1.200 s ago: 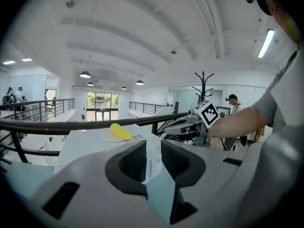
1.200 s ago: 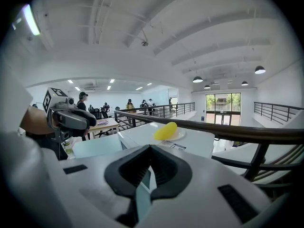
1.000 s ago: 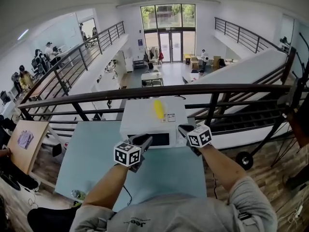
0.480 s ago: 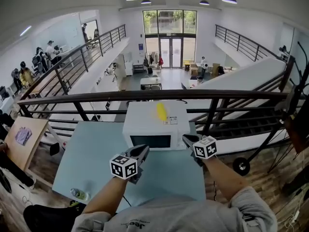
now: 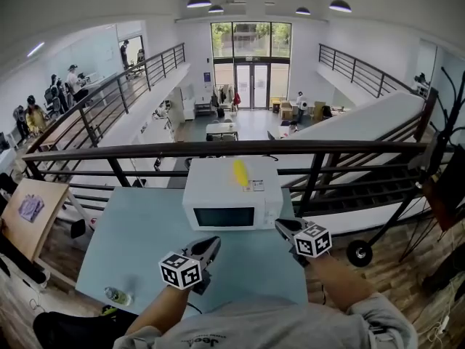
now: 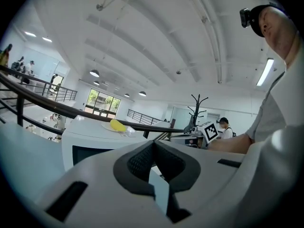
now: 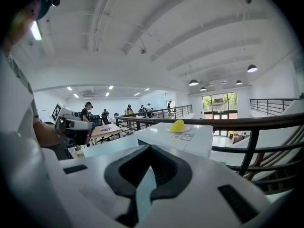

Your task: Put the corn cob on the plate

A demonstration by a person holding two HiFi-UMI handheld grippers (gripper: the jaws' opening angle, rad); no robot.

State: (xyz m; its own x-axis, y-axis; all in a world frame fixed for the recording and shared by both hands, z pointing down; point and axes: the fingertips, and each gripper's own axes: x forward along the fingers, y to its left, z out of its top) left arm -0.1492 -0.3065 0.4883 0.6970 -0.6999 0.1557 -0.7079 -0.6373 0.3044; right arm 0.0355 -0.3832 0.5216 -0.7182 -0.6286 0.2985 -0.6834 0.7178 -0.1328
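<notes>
Atop the microwave, at 12 o'clock: corn cob on plate.
Ran 12-to-6, seemingly nearer the clenched, empty right gripper than the just-clenched, empty left gripper.

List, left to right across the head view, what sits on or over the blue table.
Bottle, left gripper, corn cob, right gripper. The microwave spans several of these, so it is left out.

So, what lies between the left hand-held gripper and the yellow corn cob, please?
Head view: bare pale-blue table, then the white microwave oven bearing the yellow corn cob.
</notes>
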